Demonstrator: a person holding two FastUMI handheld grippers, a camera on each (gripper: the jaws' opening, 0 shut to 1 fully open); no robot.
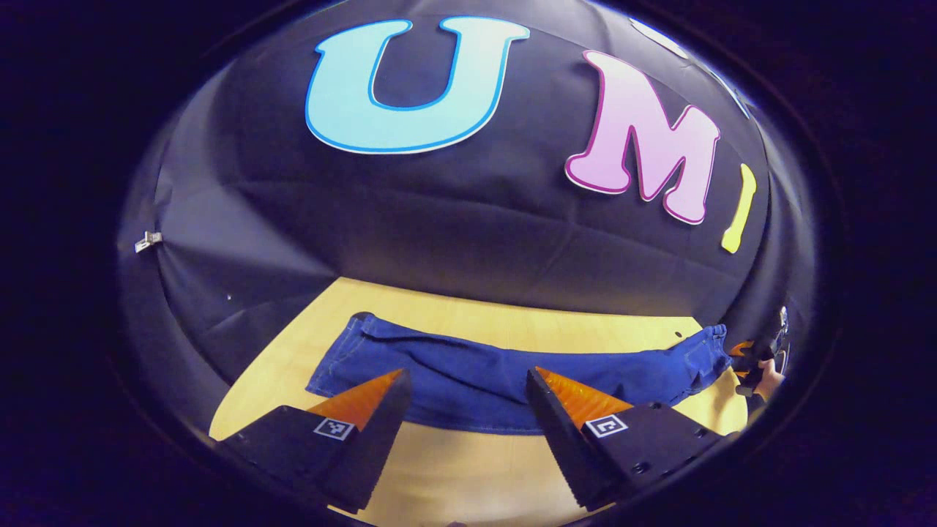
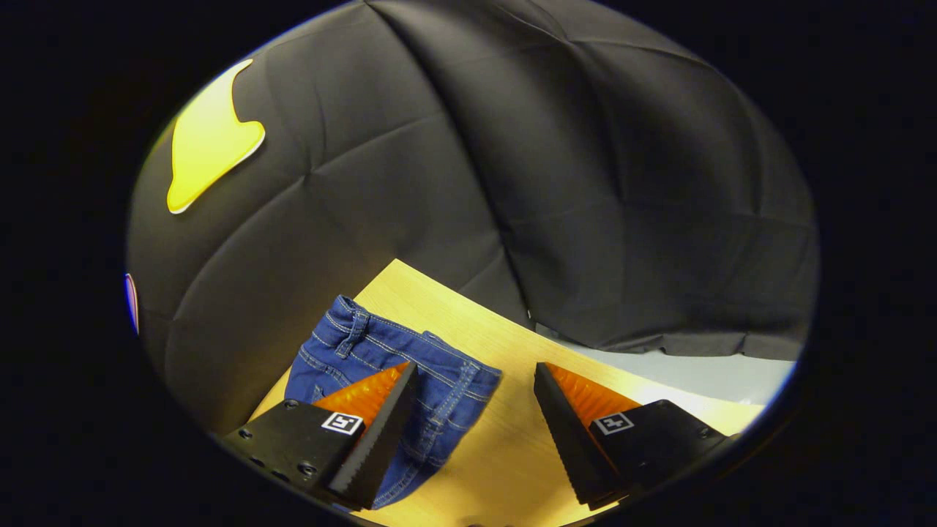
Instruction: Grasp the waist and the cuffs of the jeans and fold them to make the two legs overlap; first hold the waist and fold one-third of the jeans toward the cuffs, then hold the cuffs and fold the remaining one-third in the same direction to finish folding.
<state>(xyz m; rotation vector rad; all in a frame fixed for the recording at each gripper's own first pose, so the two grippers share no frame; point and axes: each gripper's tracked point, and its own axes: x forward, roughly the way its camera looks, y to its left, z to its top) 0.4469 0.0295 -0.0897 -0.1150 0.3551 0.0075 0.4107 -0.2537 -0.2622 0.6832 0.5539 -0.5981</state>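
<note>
Left gripper view: jeans (image 1: 512,380) lie lengthwise on the surface (image 1: 468,468), apparently already doubled; left hand-held gripper (image 1: 465,384) gapes empty; right hand-held gripper (image 2: 476,380) likewise, over the waist (image 2: 351,322); next, pinch waist.

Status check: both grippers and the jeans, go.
Left gripper open, jaws over the jeans, which lie flat on the table. Right gripper open at the waist. Nothing in the way.
</note>
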